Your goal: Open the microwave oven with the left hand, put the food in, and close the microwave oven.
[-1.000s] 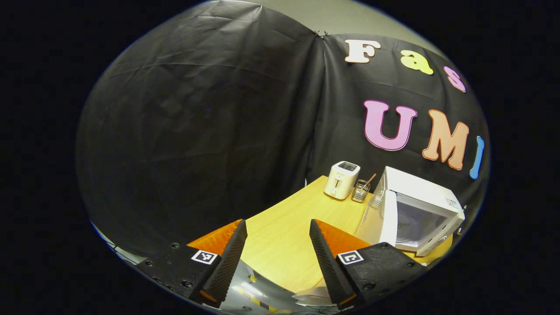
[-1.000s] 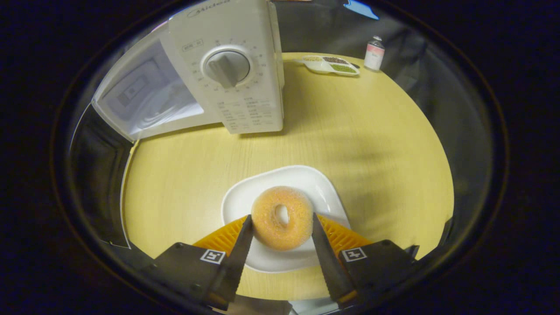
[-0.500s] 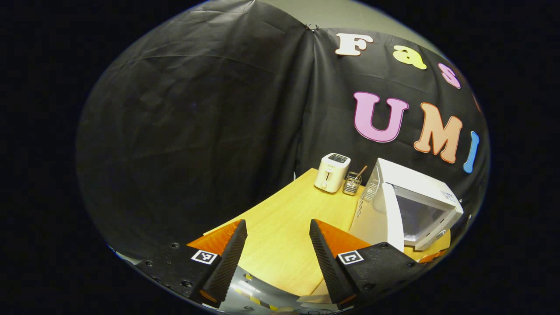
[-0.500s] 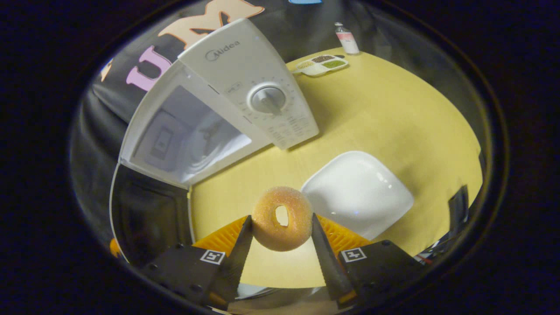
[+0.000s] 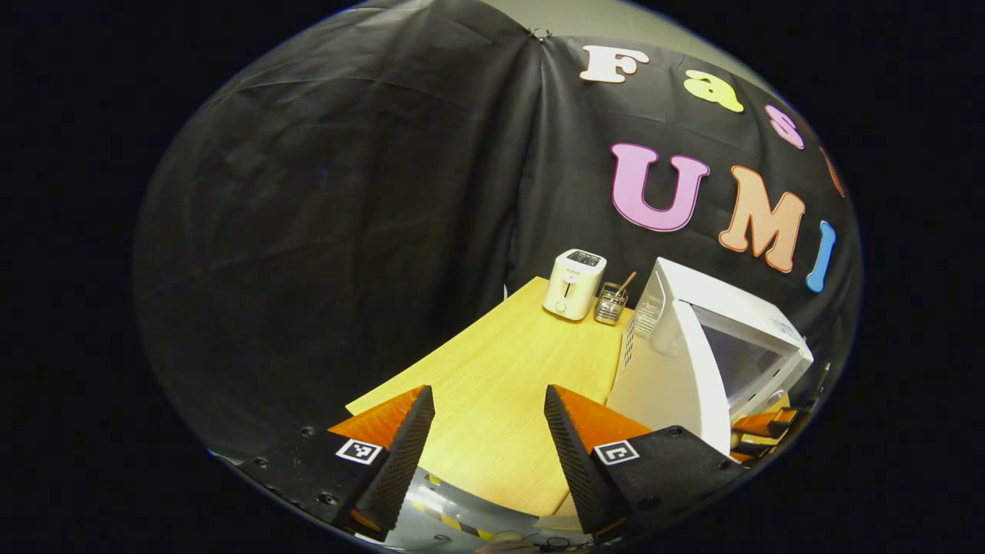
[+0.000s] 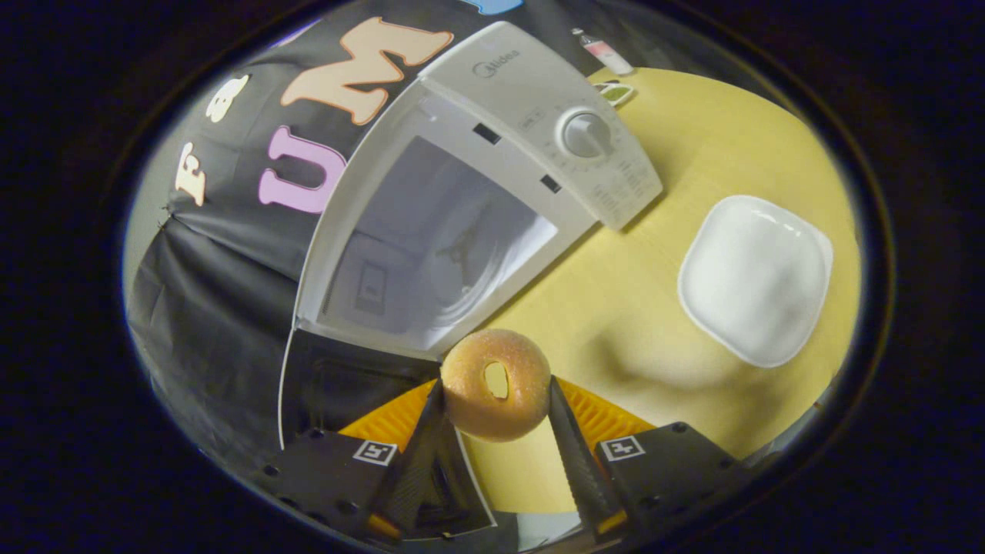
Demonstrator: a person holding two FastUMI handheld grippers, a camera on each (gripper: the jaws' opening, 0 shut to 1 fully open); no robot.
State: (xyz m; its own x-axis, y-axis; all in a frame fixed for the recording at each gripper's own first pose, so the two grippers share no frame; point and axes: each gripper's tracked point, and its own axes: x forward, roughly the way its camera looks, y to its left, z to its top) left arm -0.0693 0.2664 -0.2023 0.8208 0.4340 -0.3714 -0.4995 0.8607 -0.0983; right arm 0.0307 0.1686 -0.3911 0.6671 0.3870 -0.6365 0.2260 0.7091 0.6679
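Note:
A sugared donut (image 6: 466,378) hangs above the table with my right gripper (image 6: 493,402) shut on it, both fingers pressing its sides. Just beyond it the white microwave (image 6: 492,100) stands with its cavity (image 6: 439,246) open and its dark-glass door (image 6: 346,385) swung out to the left of the donut. My left gripper (image 5: 489,450) is open and holds nothing, off the table's near left edge. From there the microwave (image 5: 712,338) is seen side-on at the right, with its door (image 5: 677,377) open.
A white square plate (image 6: 754,277) lies bare on the yellow table (image 6: 654,308), right of the donut. A seasoning dish (image 6: 616,92) and a small bottle (image 6: 604,52) sit far back. A toaster (image 5: 573,283) and a glass holder (image 5: 610,302) stand behind the microwave.
My right gripper lifted the donut off the plate and carried it left, up to the open microwave. My left gripper stayed open while its view drifted, showing the microwave more side-on.

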